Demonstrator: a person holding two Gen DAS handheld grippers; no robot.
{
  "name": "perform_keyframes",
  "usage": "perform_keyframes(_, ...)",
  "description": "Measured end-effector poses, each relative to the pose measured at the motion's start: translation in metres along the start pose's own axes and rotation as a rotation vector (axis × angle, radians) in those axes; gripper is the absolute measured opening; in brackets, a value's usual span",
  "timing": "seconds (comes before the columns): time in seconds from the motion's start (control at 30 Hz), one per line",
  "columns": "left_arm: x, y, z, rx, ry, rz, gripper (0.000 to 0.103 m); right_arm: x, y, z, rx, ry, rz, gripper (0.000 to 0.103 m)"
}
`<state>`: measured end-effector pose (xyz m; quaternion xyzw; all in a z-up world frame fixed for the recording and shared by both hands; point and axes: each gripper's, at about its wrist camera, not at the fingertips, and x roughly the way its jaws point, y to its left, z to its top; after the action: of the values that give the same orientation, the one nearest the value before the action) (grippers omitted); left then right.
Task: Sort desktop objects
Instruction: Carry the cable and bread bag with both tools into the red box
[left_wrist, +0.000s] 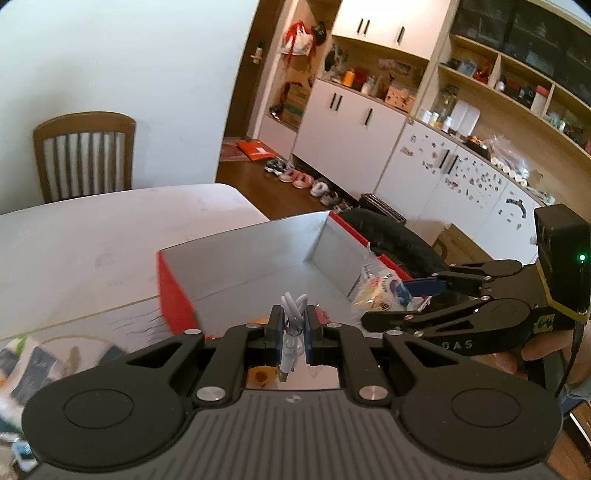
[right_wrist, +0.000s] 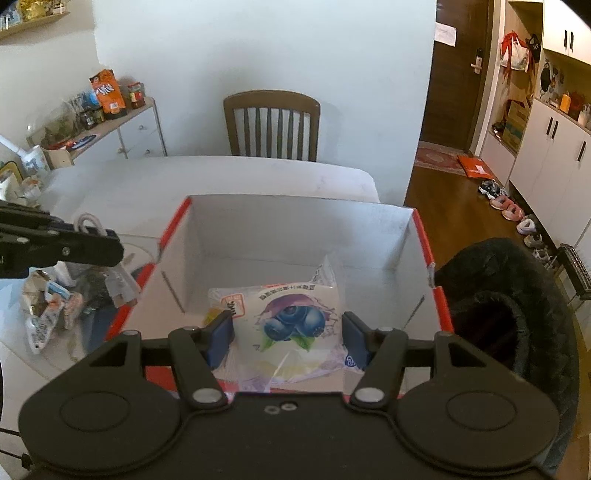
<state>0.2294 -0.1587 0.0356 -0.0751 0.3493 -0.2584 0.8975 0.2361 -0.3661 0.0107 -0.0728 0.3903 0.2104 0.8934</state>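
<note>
A white table (left_wrist: 110, 229) filled the left of the left wrist view, where the left gripper (left_wrist: 293, 326) at lower centre was clenched on a coiled white cable (left_wrist: 291, 321) before the red box (left_wrist: 173, 291). In the right wrist view, the right gripper (right_wrist: 288, 332) at lower centre stood spread around a blueberry snack packet (right_wrist: 291, 321) lying in the box, pads apparently just clear.

both wrist views close over the red box (left_wrist: 176, 284), facing the chair (right_wrist: 271, 123)
</note>
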Motion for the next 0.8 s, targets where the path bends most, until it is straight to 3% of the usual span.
perform_keyframes(0.43, 0.08, -0.014, 0.036, 0.01, 0.066, -0.01, 0.01, 0.038, -0.023, 0.004, 0.0, 0.047, -0.027, 0.062)
perform_keyframes(0.8, 0.149, -0.01, 0.043, 0.009, 0.19, 0.004, 0.01, 0.066, -0.023, -0.005, 0.023, 0.108, -0.003, 0.062)
